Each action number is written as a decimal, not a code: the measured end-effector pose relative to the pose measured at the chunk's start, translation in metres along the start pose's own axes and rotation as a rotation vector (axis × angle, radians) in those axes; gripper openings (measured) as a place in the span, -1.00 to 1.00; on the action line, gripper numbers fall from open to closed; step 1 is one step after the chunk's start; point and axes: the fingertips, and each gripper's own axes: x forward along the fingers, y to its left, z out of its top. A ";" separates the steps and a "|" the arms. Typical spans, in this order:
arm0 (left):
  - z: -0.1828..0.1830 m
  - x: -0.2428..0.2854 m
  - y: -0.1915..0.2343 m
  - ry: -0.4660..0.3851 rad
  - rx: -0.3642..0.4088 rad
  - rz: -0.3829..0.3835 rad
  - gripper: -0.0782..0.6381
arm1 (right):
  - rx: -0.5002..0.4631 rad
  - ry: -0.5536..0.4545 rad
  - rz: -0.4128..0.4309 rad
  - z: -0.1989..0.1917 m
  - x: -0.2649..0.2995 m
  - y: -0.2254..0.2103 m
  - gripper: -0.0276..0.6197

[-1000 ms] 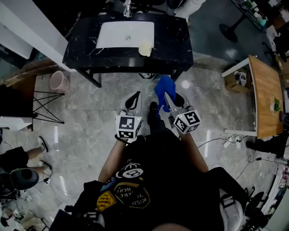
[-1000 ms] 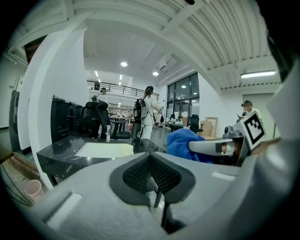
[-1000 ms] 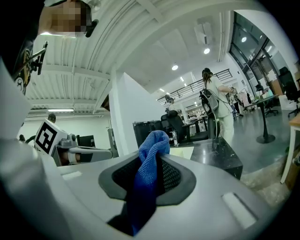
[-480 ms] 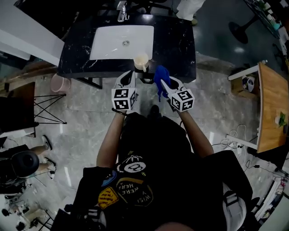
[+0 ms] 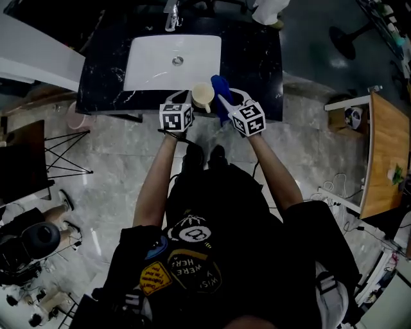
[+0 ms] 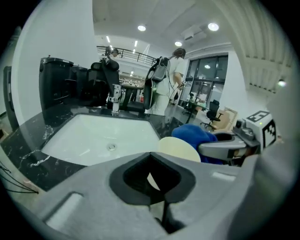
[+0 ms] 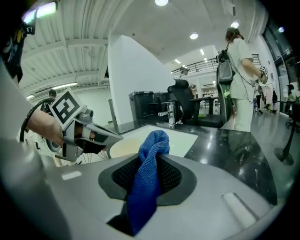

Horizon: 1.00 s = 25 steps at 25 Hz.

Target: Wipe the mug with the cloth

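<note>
A cream mug (image 5: pixel 203 95) hangs over the front of the black counter (image 5: pixel 257 58), just below the sink's front right corner. My left gripper (image 5: pixel 191 97) is shut on it from the left; cream shows between its jaws in the left gripper view, with the mug (image 6: pixel 180 149) just beyond. My right gripper (image 5: pixel 225 101) is shut on a blue cloth (image 5: pixel 218 87) whose bunched end stands against the mug's right side. In the right gripper view the cloth (image 7: pixel 150 164) rises out of the jaws, with the mug (image 7: pixel 124 146) and the left gripper (image 7: pixel 101 136) behind it.
A white sink (image 5: pixel 173 61) with a chrome faucet (image 5: pixel 170 16) is set in the counter. A pink bin (image 5: pixel 76 115) stands on the floor at the left, and a wooden table (image 5: pixel 385 148) at the right. A person (image 7: pixel 239 70) stands beyond the counter.
I have stepped up to the counter and both grippers have moved forward. The left gripper has taken hold of the mug, and the cloth has come up against it.
</note>
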 end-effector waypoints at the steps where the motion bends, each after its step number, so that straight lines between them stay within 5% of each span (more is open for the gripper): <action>1: -0.005 0.003 0.000 0.016 -0.011 0.001 -0.77 | -0.003 0.028 0.013 -0.008 0.007 0.002 -0.64; 7: -0.026 0.007 0.003 0.033 -0.061 0.014 -0.77 | -0.055 0.120 0.021 -0.043 0.025 0.009 -0.64; 14: -0.020 0.008 0.004 0.023 -0.053 0.035 -0.77 | 0.035 -0.075 0.003 0.030 0.007 -0.008 -0.64; 20: -0.022 0.008 0.008 0.024 -0.084 0.047 -0.77 | 0.010 0.134 0.035 -0.045 0.032 0.005 -0.65; 25: -0.020 0.008 0.005 0.016 -0.072 0.046 -0.77 | -0.021 0.061 0.033 -0.019 0.018 0.006 -0.65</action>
